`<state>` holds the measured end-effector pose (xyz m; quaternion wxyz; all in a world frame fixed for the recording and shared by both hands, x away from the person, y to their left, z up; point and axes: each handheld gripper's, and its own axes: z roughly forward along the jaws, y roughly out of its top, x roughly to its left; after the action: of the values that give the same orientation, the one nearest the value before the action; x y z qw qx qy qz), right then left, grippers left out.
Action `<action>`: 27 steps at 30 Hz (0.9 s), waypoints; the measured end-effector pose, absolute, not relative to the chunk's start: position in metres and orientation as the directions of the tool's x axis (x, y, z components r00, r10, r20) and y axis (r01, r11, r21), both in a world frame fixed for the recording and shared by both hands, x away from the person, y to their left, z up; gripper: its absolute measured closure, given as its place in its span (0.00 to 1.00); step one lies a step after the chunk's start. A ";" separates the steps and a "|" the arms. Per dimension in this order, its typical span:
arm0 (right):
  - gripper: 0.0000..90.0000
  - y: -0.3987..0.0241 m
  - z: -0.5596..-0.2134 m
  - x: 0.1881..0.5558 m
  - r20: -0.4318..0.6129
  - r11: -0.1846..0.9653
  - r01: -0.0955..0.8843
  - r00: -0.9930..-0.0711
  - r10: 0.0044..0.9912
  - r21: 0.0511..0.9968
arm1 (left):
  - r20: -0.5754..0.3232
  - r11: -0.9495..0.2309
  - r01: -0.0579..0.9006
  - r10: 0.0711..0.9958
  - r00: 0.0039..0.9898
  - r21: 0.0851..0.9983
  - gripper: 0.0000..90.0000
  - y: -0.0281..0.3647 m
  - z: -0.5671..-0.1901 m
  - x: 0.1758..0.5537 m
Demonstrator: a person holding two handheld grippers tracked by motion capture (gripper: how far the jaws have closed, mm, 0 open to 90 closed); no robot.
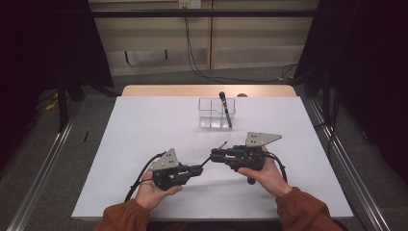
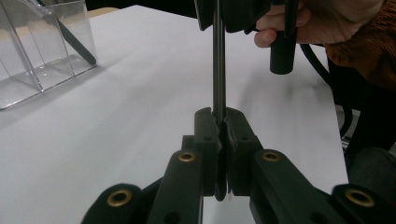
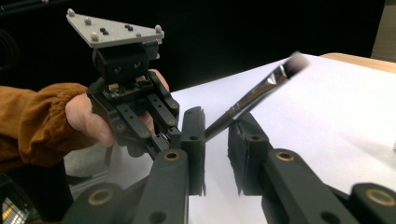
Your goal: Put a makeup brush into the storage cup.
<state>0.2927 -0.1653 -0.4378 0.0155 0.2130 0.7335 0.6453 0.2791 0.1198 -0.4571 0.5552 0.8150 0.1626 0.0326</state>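
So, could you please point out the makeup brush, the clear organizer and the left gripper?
makeup brush (image 3: 252,96): right gripper view, on its metal ferrule.
clear organizer (image 1: 210,115): high view, on its front wall.
left gripper (image 2: 219,122): left gripper view, between its jaws, shut on the brush handle.

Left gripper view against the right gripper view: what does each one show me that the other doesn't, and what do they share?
Left gripper view: a clear organizer with a dark pen in it, and the left gripper shut on the brush. Right gripper view: the bristles, with the right gripper holding its jaws apart around the brush. Shared: the brush and the white table.
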 end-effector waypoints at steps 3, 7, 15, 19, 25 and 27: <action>0.87 -0.165 -0.438 0.293 0.273 0.059 0.308 -0.906 0.325 0.950 | -0.122 -0.339 0.225 0.300 0.946 0.913 0.95 0.118 -0.458 0.280; 0.88 -0.165 -0.439 0.294 0.291 0.043 0.320 -0.903 0.315 0.947 | -0.131 -0.343 0.232 0.293 0.947 0.910 0.95 0.116 -0.460 0.280; 0.92 -0.164 -0.440 0.293 0.313 0.021 0.334 -0.903 0.293 0.943 | -0.126 -0.344 0.234 0.308 0.943 0.909 0.92 0.117 -0.462 0.280; 0.95 -0.163 -0.440 0.293 0.315 0.021 0.334 -0.907 0.278 0.942 | -0.131 -0.330 0.243 0.327 0.936 0.912 0.82 0.118 -0.463 0.282; 0.96 -0.166 -0.438 0.293 0.311 0.022 0.330 -0.907 0.283 0.944 | -0.128 -0.323 0.243 0.340 0.932 0.914 0.75 0.119 -0.462 0.283; 0.96 -0.167 -0.436 0.294 0.308 0.017 0.326 -0.907 0.286 0.945 | -0.125 -0.320 0.243 0.347 0.929 0.916 0.72 0.120 -0.462 0.283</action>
<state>0.2940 -0.1673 -0.4364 -0.0149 0.2146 0.7129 0.6675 0.2834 0.1196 -0.4617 0.5539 0.8111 0.1820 0.0470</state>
